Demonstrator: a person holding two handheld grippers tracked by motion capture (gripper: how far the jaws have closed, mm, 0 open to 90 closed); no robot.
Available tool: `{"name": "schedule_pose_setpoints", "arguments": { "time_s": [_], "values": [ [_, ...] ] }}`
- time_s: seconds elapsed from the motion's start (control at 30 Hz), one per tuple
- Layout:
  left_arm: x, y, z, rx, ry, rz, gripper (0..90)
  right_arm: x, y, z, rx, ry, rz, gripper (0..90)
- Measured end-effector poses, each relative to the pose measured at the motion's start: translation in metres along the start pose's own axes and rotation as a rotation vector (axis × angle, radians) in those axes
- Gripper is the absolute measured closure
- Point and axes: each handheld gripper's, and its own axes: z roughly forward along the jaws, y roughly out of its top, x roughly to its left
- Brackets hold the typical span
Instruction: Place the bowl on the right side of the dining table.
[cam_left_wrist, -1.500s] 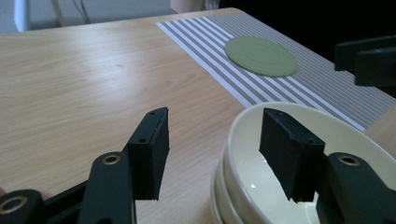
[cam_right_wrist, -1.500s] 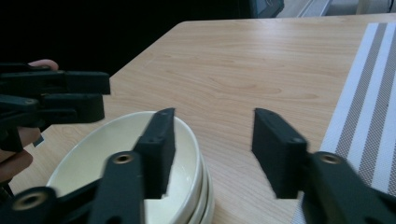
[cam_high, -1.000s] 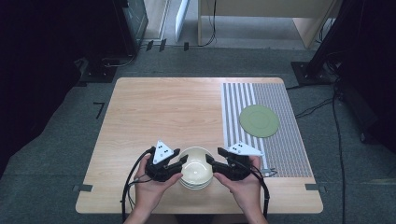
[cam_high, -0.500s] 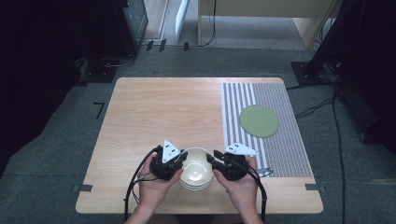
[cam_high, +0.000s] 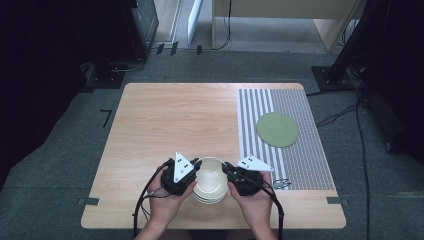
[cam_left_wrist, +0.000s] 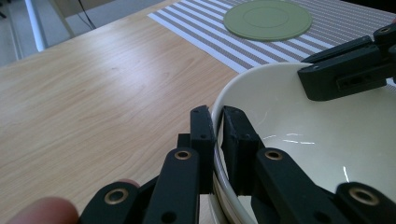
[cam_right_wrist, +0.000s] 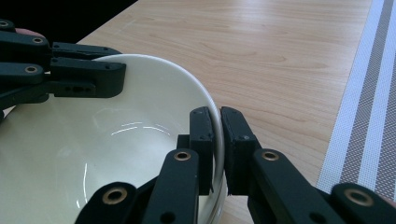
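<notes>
Low in the middle of the high view, the top bowl (cam_high: 210, 179) of a small stack sits near the front edge of the bench (cam_high: 170, 120). The left gripper (cam_high: 194, 169) and the right gripper (cam_high: 226, 170) have each closed tight on its rim, one on each side. A moment ago the left gripper sat a little farther out, so now both have a hold, and I think a lift comes next, maybe toward the green plate (cam_high: 278, 129) on the striped mat (cam_high: 300, 160) at the right.

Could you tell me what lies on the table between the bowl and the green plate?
Bare wood, then striped mat; nothing stands between bowl and green plate in the high view.
</notes>
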Motion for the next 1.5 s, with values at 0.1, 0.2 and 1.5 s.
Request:
{"name": "schedule_pose_setpoints", "arguments": {
  "time_s": [0.1,0.2,1.5],
  "values": [
    [0.001,-0.001,0.0,-0.004,-0.006,0.001,83.7,-0.001,-0.002,0.0,-0.016,0.005,-0.023,85.8],
    [0.006,0.001,-0.001,0.011,-0.047,-0.062,83.6,-0.003,-0.005,-0.002,-0.054,0.023,-0.025,86.5],
    [-0.019,0.004,-0.031,-0.298,0.123,0.123,83.4,0.011,0.002,-0.01,-0.053,0.022,0.104,80.0]
  ]
}}
